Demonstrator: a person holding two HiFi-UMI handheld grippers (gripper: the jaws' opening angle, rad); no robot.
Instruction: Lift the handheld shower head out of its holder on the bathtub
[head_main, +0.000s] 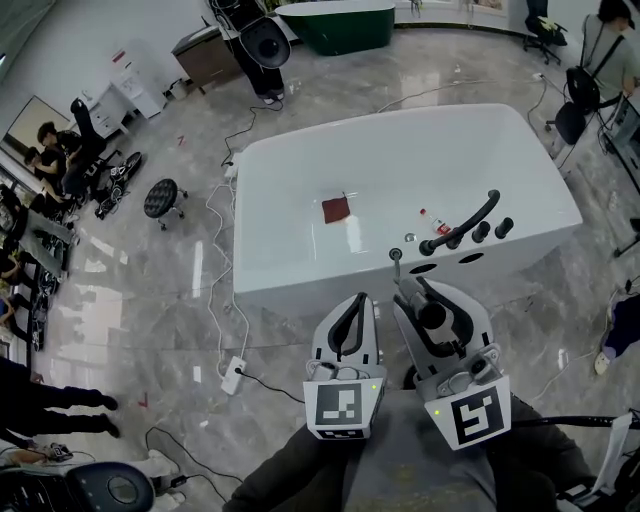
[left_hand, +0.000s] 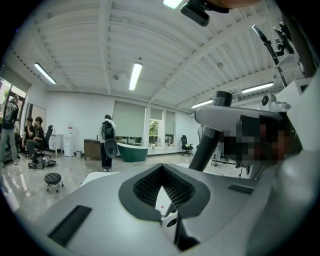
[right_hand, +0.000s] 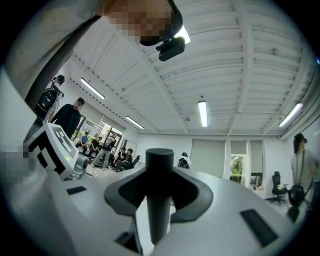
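Note:
In the head view a white bathtub (head_main: 300, 180) fills the middle of the floor. A black spout (head_main: 462, 228) and two black knobs (head_main: 492, 230) stand on its near right rim, beside two open holes (head_main: 424, 268). My right gripper (head_main: 425, 297) hovers just in front of that rim, shut on the black handle of the shower head (head_main: 432, 316). That handle (right_hand: 159, 190) stands upright between the jaws in the right gripper view. A thin chrome piece (head_main: 397, 257) sticks out beyond the jaws. My left gripper (head_main: 358, 300) is alongside, shut and holding nothing; the left gripper view shows it (left_hand: 167, 207) too.
A red square (head_main: 336, 208) and a small bottle (head_main: 437, 225) lie inside the tub. Cables and a power strip (head_main: 232, 377) trail across the floor at the left, near a black stool (head_main: 164, 197). A green tub (head_main: 338, 25) stands at the back. People sit at the far left.

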